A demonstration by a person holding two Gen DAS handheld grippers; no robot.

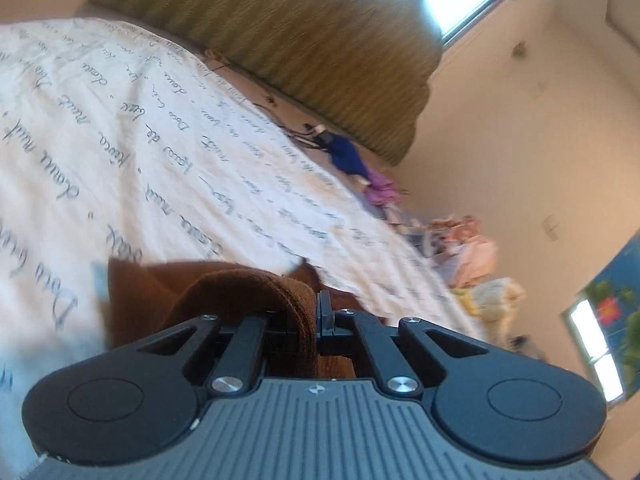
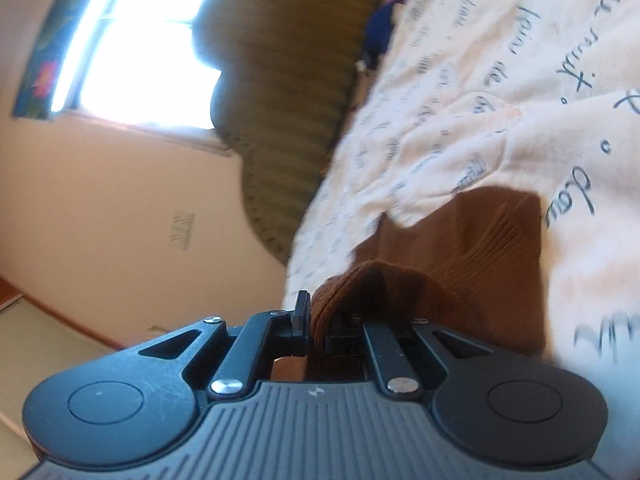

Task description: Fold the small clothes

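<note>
A small brown knitted garment (image 1: 160,300) hangs over a bed covered with a white sheet (image 1: 120,128) printed with script. My left gripper (image 1: 316,312) is shut on a folded edge of this brown cloth, which bunches over its jaws. In the right wrist view the same brown garment (image 2: 480,248) stretches away from my right gripper (image 2: 318,320), which is shut on another edge of it. The white sheet (image 2: 460,100) lies behind and partly overlaps the cloth's far end. Both views are blurred.
A green tufted headboard (image 1: 300,48) stands behind the bed. A blue garment (image 1: 350,156), a purple one (image 1: 380,188) and a pile of pastel clothes (image 1: 468,248) lie along the bed's far side. A bright window (image 2: 140,48) and cream walls surround.
</note>
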